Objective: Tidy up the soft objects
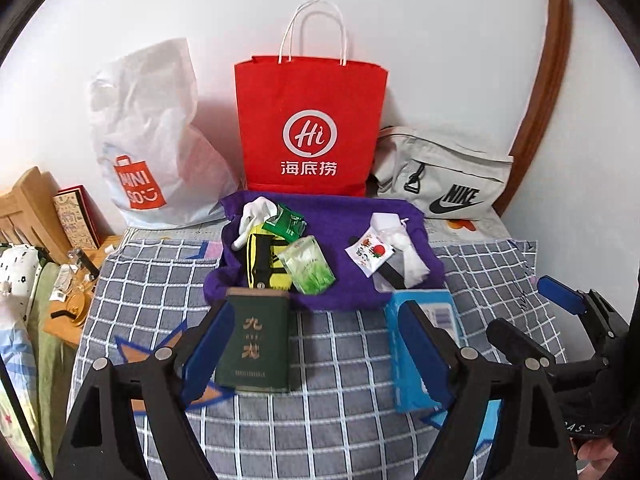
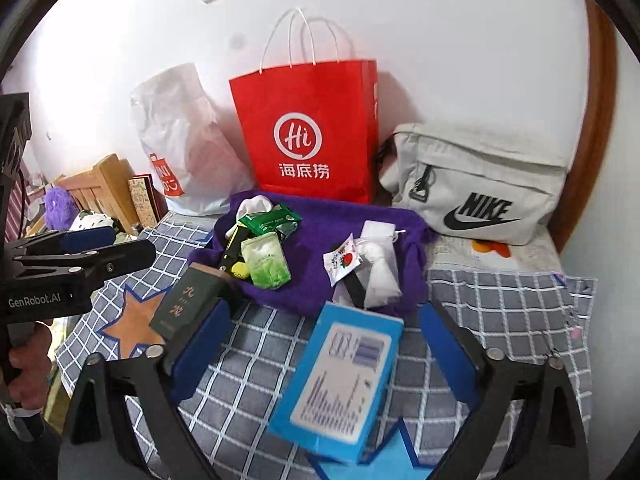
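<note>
A purple cloth lies on the checked blanket and carries a white sock, green packets, a yellow-black item, a strawberry packet and a white mesh pouch. My left gripper stands open just above the blanket. A dark green box lies between its fingers, close to the left one. My right gripper is open around a blue box, and its pads stand apart from the box. Each gripper also appears at the edge of the other's view.
Against the wall stand a white plastic bag, a red paper bag and a grey Nike bag. A wooden side table with small items sits left of the bed. The blanket runs toward me.
</note>
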Available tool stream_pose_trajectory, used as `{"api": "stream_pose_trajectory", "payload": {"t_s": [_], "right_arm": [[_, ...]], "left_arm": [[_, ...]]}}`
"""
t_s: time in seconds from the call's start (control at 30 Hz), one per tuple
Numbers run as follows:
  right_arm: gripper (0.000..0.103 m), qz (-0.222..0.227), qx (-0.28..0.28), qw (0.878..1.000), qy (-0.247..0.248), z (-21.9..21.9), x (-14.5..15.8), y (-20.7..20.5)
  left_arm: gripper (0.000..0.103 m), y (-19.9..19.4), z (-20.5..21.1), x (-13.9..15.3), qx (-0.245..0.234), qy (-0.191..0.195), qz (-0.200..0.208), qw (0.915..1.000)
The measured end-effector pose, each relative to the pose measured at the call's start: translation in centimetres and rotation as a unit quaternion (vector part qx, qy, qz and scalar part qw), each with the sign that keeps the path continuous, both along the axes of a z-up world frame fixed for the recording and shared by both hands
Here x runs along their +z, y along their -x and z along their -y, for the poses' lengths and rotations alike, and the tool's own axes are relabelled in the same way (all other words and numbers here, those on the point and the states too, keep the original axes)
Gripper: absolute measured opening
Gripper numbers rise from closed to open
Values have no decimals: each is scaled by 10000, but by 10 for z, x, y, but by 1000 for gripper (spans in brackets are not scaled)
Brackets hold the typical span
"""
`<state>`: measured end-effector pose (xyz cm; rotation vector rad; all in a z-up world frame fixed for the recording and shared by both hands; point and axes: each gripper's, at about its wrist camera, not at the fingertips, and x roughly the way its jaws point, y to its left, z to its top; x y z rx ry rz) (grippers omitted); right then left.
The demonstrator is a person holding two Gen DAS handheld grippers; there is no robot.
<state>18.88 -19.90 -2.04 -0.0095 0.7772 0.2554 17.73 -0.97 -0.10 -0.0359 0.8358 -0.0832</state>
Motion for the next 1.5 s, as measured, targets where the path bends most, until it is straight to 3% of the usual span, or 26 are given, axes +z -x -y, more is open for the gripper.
{"api": "stream_pose_trajectory", "payload": {"t_s": [0.2, 0.37, 0.73, 1.5], "right_arm": [[103, 209, -313, 9989, 290, 2, 11, 42], [103, 251, -452, 9985, 156, 8, 19, 77], [103, 181, -659, 9976, 140, 16, 21, 137], [103, 289, -698, 9970, 183, 22, 28, 168]], "left_arm": [[88, 45, 1, 9, 100, -27, 222, 9997], [93, 79, 2, 15, 173, -133, 371, 9991], [93, 134, 2, 16, 420, -312, 579, 9970], [93, 157, 3, 19, 456, -223, 582, 9970]]}}
